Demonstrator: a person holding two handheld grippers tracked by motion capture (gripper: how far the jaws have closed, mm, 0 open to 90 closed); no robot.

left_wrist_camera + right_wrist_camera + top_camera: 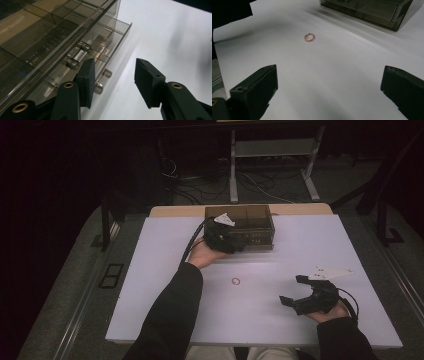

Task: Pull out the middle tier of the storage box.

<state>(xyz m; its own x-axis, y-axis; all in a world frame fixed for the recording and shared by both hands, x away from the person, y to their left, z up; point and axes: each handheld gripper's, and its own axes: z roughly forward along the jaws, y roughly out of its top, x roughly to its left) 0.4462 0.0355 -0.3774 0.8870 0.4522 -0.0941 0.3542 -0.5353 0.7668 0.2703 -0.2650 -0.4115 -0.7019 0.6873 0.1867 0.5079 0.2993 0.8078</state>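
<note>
Smoky translucent plastic drawer box sits at far edge of white table, one drawer pulled partly out. Left gripper at box front, jaws apart, nothing between them, one pad beside clear knobbed handle. Small pink beaded ring lies mid-table. Right gripper wide open, empty, near ring.

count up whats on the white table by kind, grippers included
smoky clear drawer box: 1
small pink beaded ring: 1
black grippers: 2, the left gripper at the box's drawer handles and the right gripper low over the table
total: 4
</note>
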